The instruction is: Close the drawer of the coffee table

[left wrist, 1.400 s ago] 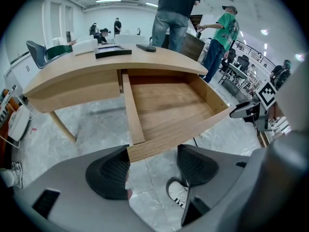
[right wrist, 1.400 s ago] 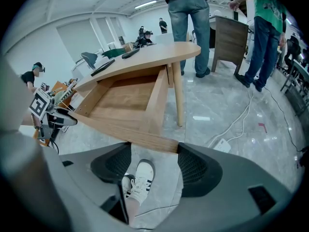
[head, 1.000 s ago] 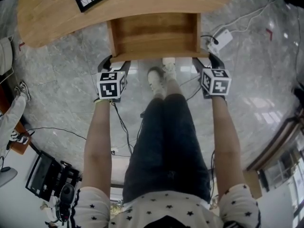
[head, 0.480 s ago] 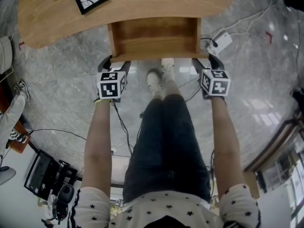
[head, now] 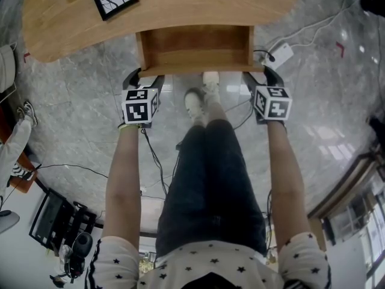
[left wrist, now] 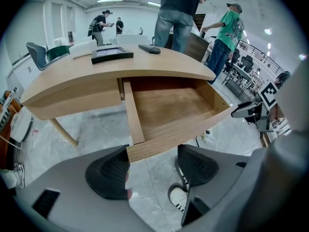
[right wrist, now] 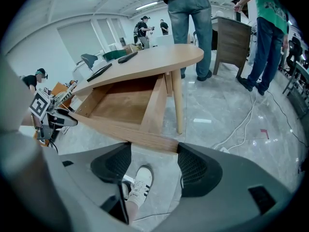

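Risk: uneven shove from two corners could skew drawer (head: 195, 48) on its runners and jam it; jaw tips could slip under front panel. Drawer open under coffee table (head: 180, 5), front panel right at both tools' tips. Left gripper (head: 146, 77), right gripper (head: 260, 75): jaws spread, pinching nothing. Forearms outstretched, parallel, one per corner.

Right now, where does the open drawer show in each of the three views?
Head view: the drawer is at top centre, pulled out from under the coffee table.
Left gripper view: centre, its front panel slanting down to the left.
Right gripper view: centre-left, front panel slanting down to the right.
Shared landmark: the white shoe, just below the drawer front in all three.
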`<state>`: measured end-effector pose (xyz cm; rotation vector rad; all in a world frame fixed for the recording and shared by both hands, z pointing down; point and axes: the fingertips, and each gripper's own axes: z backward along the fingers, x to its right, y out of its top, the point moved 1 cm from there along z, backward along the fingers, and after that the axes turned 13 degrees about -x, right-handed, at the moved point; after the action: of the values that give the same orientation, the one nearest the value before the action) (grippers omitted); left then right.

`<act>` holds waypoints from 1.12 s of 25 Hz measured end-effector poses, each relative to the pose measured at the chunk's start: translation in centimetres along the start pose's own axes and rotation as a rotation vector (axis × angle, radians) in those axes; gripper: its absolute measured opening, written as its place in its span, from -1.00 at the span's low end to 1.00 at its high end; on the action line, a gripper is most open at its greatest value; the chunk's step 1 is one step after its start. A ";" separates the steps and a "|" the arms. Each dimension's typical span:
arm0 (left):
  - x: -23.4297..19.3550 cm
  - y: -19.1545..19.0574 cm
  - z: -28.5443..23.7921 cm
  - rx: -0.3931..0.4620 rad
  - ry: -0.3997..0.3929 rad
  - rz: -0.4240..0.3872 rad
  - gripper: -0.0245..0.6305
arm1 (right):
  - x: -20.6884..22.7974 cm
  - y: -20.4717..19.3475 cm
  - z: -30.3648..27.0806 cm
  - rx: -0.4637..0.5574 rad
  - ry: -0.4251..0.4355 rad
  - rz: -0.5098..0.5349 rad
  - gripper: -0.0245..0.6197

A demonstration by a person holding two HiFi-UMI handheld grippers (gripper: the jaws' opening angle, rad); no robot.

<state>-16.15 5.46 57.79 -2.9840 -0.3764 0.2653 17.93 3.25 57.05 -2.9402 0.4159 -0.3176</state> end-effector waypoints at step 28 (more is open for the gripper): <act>-0.9 2.6 0.1 0.016 0.011 0.005 0.05 | 0.5 2.8 -0.2 0.011 0.003 0.003 0.06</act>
<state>-16.46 2.70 57.47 -2.9698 -0.3636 0.2505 17.60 0.41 56.84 -2.9286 0.4172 -0.3231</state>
